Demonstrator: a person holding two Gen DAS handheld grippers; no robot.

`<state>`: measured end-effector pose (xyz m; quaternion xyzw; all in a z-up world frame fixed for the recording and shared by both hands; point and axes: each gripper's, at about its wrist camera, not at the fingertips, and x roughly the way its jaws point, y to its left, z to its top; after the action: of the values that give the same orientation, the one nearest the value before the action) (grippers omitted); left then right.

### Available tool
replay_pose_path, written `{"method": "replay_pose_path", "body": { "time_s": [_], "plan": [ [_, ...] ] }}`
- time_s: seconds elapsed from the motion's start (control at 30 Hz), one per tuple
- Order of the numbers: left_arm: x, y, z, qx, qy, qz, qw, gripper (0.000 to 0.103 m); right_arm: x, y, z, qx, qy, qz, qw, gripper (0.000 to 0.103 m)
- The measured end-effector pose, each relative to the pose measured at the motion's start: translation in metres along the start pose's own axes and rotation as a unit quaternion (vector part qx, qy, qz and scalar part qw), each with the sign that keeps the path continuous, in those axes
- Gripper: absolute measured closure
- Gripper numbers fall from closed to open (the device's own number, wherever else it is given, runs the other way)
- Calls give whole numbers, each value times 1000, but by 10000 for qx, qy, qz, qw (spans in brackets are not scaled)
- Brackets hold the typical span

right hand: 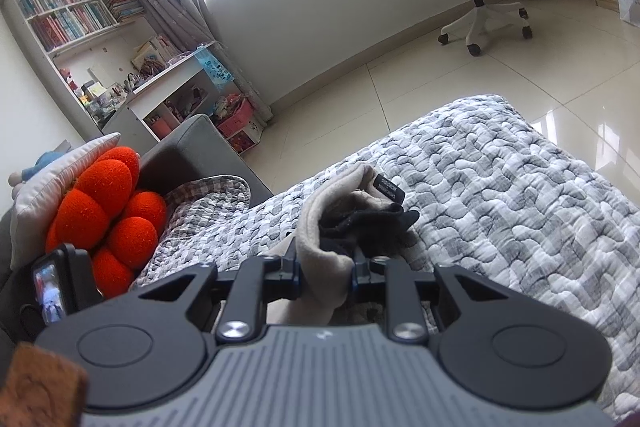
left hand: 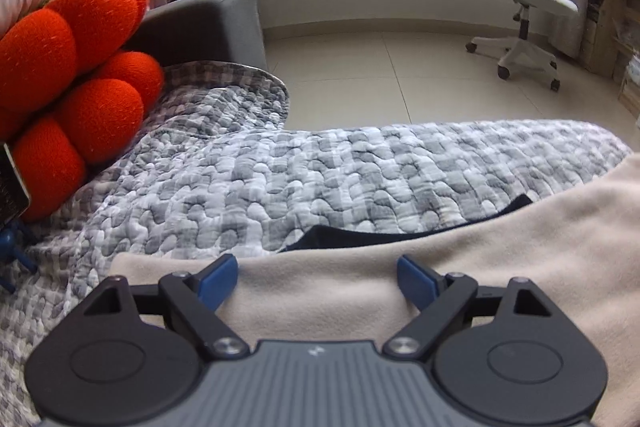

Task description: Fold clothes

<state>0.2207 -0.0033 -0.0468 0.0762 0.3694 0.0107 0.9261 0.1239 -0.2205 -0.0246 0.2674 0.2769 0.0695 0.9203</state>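
Right wrist view: right hand-held gripper [right hand: 325, 277] clamped on soft beige fleece garment [right hand: 320, 227]; left hand-held gripper [left hand: 317, 277] spread apart above it.

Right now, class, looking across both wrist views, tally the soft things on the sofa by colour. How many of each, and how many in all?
Beige: 1, the beige fleece garment with black lining, pinched by the right gripper.
Orange: 1, the orange segmented plush cushion.
Grey-and-white: 1, the grey-and-white checked quilted cover.
White: 1, the white ribbed pillow.
Total: 4
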Motion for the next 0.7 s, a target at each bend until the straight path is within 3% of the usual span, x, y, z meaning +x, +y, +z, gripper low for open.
{"method": "replay_pose_path", "body": {
  "time_s": [0.3,0.5,0.7],
  "plan": [
    [-21,15,-6,-154,-150,-128,9997,15,-1,12,-2,-299,-100,-60,9995,79],
    [-16,0,-20,459,-169,32,9988,18,0,25,-4,-606,-227,-49,9979,79],
    [-31,20,-19,160,-200,-199,9995,18,1,32,-2,-725,-317,-21,9969,79]
  ]
}}
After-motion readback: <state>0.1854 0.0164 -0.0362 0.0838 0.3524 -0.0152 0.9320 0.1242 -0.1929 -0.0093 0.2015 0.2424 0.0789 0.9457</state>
